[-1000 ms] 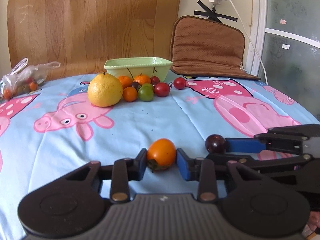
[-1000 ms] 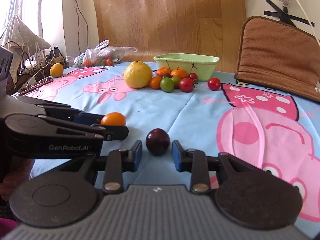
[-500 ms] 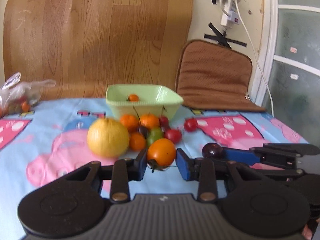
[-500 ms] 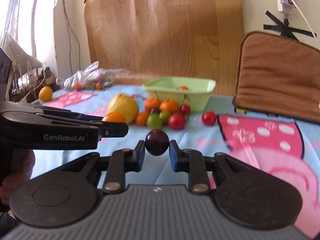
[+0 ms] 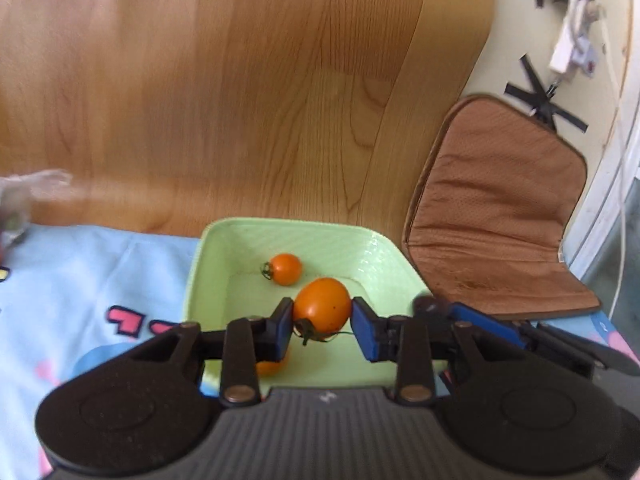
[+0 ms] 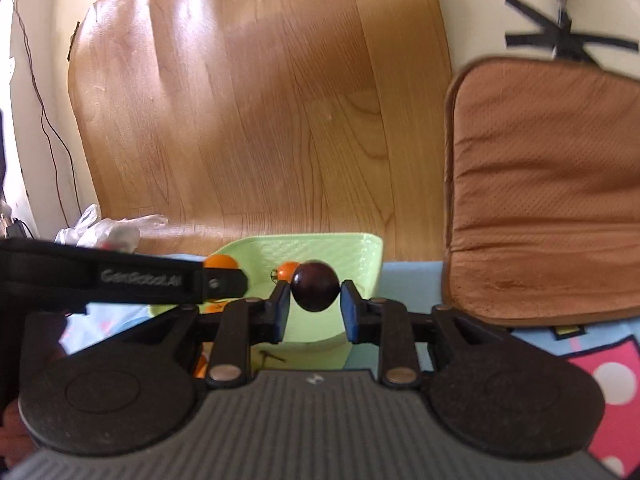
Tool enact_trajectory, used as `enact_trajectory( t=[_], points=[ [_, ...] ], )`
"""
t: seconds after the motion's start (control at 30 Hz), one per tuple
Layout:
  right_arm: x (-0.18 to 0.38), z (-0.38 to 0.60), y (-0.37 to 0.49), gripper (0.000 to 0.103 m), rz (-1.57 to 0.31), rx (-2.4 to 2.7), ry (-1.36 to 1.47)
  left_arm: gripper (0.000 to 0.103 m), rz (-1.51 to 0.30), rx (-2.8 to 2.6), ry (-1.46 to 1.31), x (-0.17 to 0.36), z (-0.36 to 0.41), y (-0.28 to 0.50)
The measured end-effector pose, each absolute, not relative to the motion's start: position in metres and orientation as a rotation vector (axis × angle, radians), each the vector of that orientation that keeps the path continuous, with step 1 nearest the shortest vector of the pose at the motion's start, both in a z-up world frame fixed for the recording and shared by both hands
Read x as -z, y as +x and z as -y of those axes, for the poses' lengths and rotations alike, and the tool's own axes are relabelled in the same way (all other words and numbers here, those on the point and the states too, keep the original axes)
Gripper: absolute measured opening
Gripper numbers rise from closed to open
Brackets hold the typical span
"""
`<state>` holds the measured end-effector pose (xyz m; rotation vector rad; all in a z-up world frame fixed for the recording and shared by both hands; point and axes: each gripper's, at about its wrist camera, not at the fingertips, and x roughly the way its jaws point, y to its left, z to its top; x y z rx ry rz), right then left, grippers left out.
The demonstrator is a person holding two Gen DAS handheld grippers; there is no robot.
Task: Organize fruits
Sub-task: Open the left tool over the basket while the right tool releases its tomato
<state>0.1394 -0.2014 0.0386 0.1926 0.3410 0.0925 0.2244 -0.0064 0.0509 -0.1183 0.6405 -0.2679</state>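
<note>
Left tongs (image 5: pixel 322 326) clamped on an oval orange cherry tomato (image 5: pixel 322 307), held above the pale green square plastic bowl (image 5: pixel 372 246) toward the desk's far edge. Right tongs (image 6: pixel 313 309) gripping a round dark purple plum-like fruit (image 6: pixel 314 286) over the same bowl. Inside already: one small orange tomato (image 5: pixel 284 268). Both releases still pending, judging by that.

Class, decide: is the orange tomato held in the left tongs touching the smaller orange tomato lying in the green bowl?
Apart. The left wrist view shows green bowl floor between the held orange tomato and the smaller tomato.
</note>
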Motion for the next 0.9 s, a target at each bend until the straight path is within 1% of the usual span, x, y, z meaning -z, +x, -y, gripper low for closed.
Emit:
enact_trajectory(
  t=[0.1, 0.23, 0.37, 0.5, 0.53, 0.63, 0.67, 0.7, 0.77, 0.9],
  points=[
    [-0.038, 0.212, 0.132, 0.037, -0.336, -0.098, 0.24, 0.032, -0.642, 0.258, -0.111, -0.049, 0.011, 0.227],
    [-0.053, 0.228, 0.11, 0.037, -0.301, -0.05, 0.265, 0.033, -0.565, 0.278, -0.175, -0.059, -0.004, 0.198],
    [-0.049, 0.236, 0.091, 0.037, -0.403, -0.098, 0.26, 0.033, -0.525, 0.327, -0.172, -0.059, -0.01, 0.155],
    [-0.034, 0.223, 0.086, 0.037, -0.485, -0.116, 0.192, 0.033, -0.542, 0.406, -0.028, -0.044, 0.016, 0.128],
    [-0.031, 0.221, 0.089, 0.037, -0.502, -0.114, 0.194, 0.034, -0.546, 0.415, 0.019, -0.039, 0.024, 0.123],
    [-0.017, 0.222, 0.1, 0.037, -0.557, -0.147, 0.241, 0.044, -0.561, 0.434, 0.129, -0.025, 0.043, 0.114],
    [-0.013, 0.222, 0.105, 0.037, -0.591, -0.142, 0.239, 0.045, -0.563, 0.428, 0.156, -0.021, 0.047, 0.113],
    [-0.015, 0.222, 0.103, 0.031, -0.579, -0.144, 0.241, 0.045, -0.566, 0.418, 0.184, -0.017, 0.051, 0.108],
    [-0.022, 0.223, 0.096, 0.031, -0.576, -0.144, 0.238, 0.049, -0.549, 0.408, 0.233, -0.014, 0.059, 0.103],
    [-0.027, 0.226, 0.076, 0.031, -0.576, -0.124, 0.209, 0.051, -0.53, 0.389, 0.296, -0.011, 0.069, 0.1]
  ],
)
